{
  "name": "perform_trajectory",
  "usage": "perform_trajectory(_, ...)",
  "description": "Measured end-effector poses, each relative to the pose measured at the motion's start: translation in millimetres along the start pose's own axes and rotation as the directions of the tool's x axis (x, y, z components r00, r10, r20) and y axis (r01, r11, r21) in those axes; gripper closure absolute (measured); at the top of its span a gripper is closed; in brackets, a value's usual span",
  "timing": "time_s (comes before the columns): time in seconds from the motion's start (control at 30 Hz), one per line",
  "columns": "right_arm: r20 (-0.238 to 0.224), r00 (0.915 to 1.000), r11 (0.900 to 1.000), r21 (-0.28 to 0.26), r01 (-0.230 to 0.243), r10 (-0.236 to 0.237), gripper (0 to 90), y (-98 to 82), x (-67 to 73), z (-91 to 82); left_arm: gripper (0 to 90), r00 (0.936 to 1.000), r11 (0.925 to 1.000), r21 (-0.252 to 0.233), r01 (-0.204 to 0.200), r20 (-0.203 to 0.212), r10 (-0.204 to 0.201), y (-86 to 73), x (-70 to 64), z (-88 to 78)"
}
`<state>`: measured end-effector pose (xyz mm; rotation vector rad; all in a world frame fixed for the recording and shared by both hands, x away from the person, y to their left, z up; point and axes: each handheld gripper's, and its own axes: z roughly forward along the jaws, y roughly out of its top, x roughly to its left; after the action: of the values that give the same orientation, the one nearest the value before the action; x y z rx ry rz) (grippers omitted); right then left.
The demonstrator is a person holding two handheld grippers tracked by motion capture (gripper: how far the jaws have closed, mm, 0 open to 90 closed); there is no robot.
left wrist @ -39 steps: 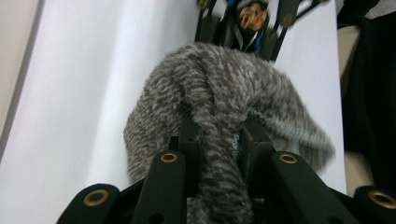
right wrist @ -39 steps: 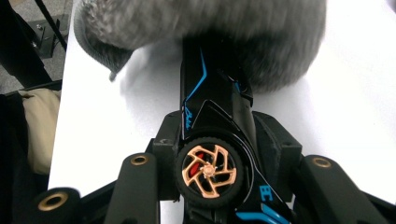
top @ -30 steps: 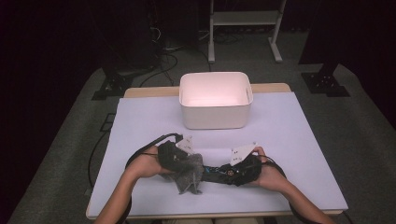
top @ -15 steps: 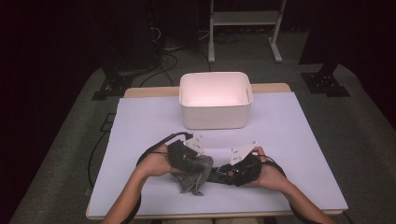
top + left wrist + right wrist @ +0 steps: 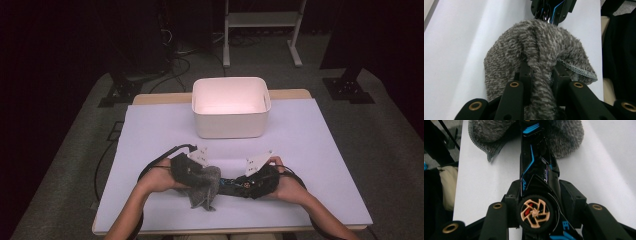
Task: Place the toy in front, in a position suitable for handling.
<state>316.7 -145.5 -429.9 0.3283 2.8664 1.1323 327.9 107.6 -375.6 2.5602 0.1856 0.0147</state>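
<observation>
Looking down from the high view, I have both grippers low in the frame, just below center, facing each other over the pale table cover (image 5: pixel 320 150). My left gripper (image 5: pixel 200 172) is clamped on a grey fuzzy cloth (image 5: pixel 205 187); in the left gripper view the cloth (image 5: pixel 536 57) bunches up between the two black jaws, which pinch a thick fold of it, and its stitched hem hangs at the right of the frame. My right gripper (image 5: pixel 252 182) holds a black toy car (image 5: pixel 232 185) with blue trim. In the right gripper view the car (image 5: pixel 536 172) runs up the middle of the frame, its gold-spoked wheel (image 5: pixel 535 213) sits between the jaws, and the jaws press on its sides. The car's far end is tucked into the cloth (image 5: pixel 566 137) at the top of that frame. A white bin (image 5: pixel 231 107) stands well apart, above center in the high view.
</observation>
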Motion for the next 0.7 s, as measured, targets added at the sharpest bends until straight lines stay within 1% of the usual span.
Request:
perform_trajectory(0.07,-0.005,1.0,1.0,0.022,0.004,-0.004,52.5,4.1,0.3,1.0,74.4,1.0,1.0,-0.005,0.0,0.004,0.0,1.6,-0.2,0.9)
perform_trajectory(0.1,-0.006,1.0,0.999,0.039,0.008,-0.008,51.9,7.0,0.8,1.5,74.4,1.0,1.0,0.0,-0.006,0.004,0.006,2.7,0.1,1.0)
perform_trajectory(0.13,-0.005,0.9996,0.998,0.049,0.027,-0.027,50.8,10.3,0.9,2.2,74.3,1.0,1.0,-0.003,-0.006,0.003,0.006,3.6,-0.1,1.4)
perform_trajectory(0.27,-0.007,0.9989,0.998,0.05,0.046,-0.046,50.3,25.5,2.5,3.0,74.3,1.0,1.0,-0.007,-0.007,0.006,0.007,5.2,-0.5,1.9)
perform_trajectory(0.3,-0.007,0.9991,0.998,0.051,0.043,-0.043,50.3,28.6,2.3,4.1,74.3,1.0,1.0,-0.008,-0.005,0.007,0.005,5.0,-0.4,1.9)
perform_trajectory(0.43,-0.012,0.9989,0.995,0.087,0.045,-0.044,51.2,38.3,1.8,13.5,74.3,1.0,0.9999,-0.016,-0.002,0.009,0.002,3.3,-0.1,1.8)
perform_trajectory(0.57,-0.015,0.9992,0.989,0.144,0.04,-0.038,53.3,48.3,0.9,26.8,74.3,1.0,0.9998,-0.02,-0.005,0.008,0.005,2.8,0.2,1.7)
perform_trajectory(0.63,-0.009,0.9991,0.984,0.173,0.042,-0.041,55.6,53.2,1.4,33.4,74.3,1.0,0.9997,-0.021,-0.007,0.007,0.007,2.3,0.3,1.0)
perform_trajectory(0.7,-0.013,0.9985,0.98,0.193,0.054,-0.053,56.5,56.4,1.8,34.2,74.3,1.0,0.9996,-0.026,-0.007,0.007,0.007,0.9,1.0,-1.6)
